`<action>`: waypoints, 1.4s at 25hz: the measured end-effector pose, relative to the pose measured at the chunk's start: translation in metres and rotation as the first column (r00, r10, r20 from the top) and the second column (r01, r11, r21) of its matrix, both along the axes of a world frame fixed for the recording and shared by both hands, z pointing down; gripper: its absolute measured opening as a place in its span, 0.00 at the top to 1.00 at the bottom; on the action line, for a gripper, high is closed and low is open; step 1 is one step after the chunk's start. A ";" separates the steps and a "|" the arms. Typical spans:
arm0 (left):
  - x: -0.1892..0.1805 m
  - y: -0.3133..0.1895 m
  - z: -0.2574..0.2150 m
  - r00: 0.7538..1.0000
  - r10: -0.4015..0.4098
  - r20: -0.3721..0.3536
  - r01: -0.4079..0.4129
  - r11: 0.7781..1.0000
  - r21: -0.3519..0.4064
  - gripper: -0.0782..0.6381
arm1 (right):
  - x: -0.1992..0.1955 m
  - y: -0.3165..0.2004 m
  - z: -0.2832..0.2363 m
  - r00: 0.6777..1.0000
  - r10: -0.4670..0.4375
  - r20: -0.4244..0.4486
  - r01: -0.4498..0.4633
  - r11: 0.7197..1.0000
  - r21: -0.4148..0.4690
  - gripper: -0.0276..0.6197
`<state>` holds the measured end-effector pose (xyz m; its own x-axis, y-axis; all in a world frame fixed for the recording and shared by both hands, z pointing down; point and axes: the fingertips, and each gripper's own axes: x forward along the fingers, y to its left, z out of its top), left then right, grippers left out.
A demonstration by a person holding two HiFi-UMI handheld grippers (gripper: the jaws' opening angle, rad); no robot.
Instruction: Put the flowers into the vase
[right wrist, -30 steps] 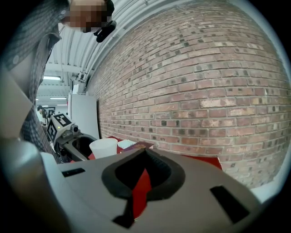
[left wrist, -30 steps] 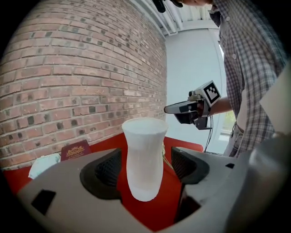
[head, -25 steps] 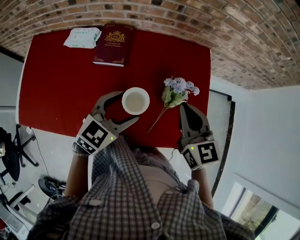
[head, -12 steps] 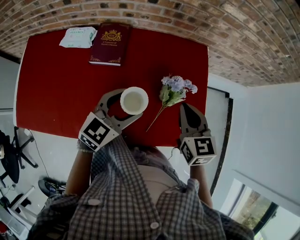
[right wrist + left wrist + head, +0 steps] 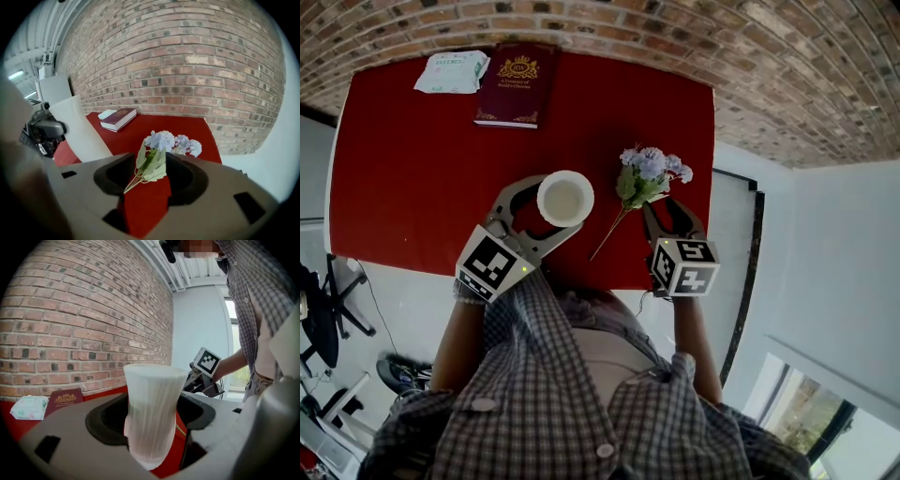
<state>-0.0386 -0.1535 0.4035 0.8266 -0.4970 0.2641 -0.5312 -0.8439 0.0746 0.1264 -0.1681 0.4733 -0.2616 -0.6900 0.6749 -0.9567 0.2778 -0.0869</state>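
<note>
A white ribbed vase point(image 5: 565, 198) stands on the red table point(image 5: 422, 159). My left gripper point(image 5: 560, 206) reaches around it, and in the left gripper view the vase point(image 5: 152, 394) fills the gap between the jaws of that gripper point(image 5: 152, 404), with a sliver of red showing by the right jaw. A bunch of pale blue flowers point(image 5: 649, 171) lies on the cloth to the vase's right. My right gripper point(image 5: 661, 204) is low over the stems. Its jaws have just been opening. The flowers' leaves point(image 5: 152, 164) lie between them, unpressed.
A maroon book point(image 5: 514, 84) and a white tissue pack point(image 5: 450, 72) lie at the table's far edge, by the brick wall. The table's right edge runs just beyond the flowers. My right gripper's marker cube point(image 5: 207, 361) shows behind the vase in the left gripper view.
My right gripper has come down and forward over the flower stems, and its jaws went from shut to apart. The left gripper has stayed around the vase.
</note>
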 end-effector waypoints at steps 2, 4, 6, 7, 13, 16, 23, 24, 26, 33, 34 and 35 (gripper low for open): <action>0.000 0.000 0.000 1.000 0.001 0.000 -0.001 1.000 0.001 0.43 | 0.003 0.000 0.018 0.997 0.059 0.045 -0.056 0.996 -0.076 0.55; 0.000 0.000 0.000 1.000 0.000 0.000 0.000 1.000 0.002 0.43 | 0.004 -0.002 0.033 0.988 0.121 0.099 -0.107 0.985 -0.135 0.49; 0.000 0.001 0.000 1.000 -0.001 -0.002 0.001 1.000 0.002 0.43 | 0.003 -0.005 0.047 0.978 0.155 0.142 -0.129 0.975 -0.180 0.45; 0.000 0.001 0.001 1.000 -0.001 -0.003 0.001 1.000 0.001 0.43 | 0.002 -0.007 0.053 0.972 0.169 0.161 -0.136 0.971 -0.199 0.43; 0.000 0.001 0.000 1.000 0.004 -0.005 -0.004 1.000 0.001 0.43 | -0.003 -0.025 0.078 0.961 0.214 0.177 -0.166 0.954 -0.250 0.40; 0.001 0.001 0.001 1.000 0.010 0.003 -0.010 1.000 0.005 0.43 | -0.006 -0.031 0.091 0.963 0.216 0.161 -0.166 0.947 -0.275 0.40; 0.001 0.001 0.003 1.000 0.014 0.019 -0.014 1.000 0.001 0.43 | -0.008 -0.034 0.109 0.976 0.193 0.099 -0.159 0.946 -0.282 0.51; 0.001 0.001 0.003 1.000 0.014 0.018 -0.014 1.000 0.000 0.43 | -0.009 -0.034 0.110 0.976 0.190 0.102 -0.154 0.946 -0.284 0.55; 0.000 0.001 0.004 1.000 0.014 0.016 -0.014 1.000 -0.004 0.43 | -0.010 -0.034 0.110 0.976 0.183 0.115 -0.144 0.949 -0.282 0.60; -0.002 0.001 0.006 1.000 0.009 0.011 -0.009 1.000 -0.013 0.43 | -0.011 -0.035 0.100 0.966 0.175 0.189 -0.134 0.969 -0.209 0.74; -0.002 0.001 0.006 1.000 0.009 0.008 -0.008 1.000 -0.014 0.43 | -0.010 -0.036 0.097 0.964 0.174 0.201 -0.137 0.973 -0.188 0.75; -0.002 0.001 0.006 1.000 0.008 0.006 -0.008 1.000 -0.015 0.43 | -0.010 -0.037 0.092 0.961 0.176 0.213 -0.142 0.976 -0.166 0.78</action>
<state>-0.0402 -0.1523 0.4099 0.8290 -0.4862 0.2763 -0.5248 -0.8471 0.0840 0.1166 -0.2051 0.5651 -0.3137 -0.6318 0.7088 -0.9382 0.0913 -0.3339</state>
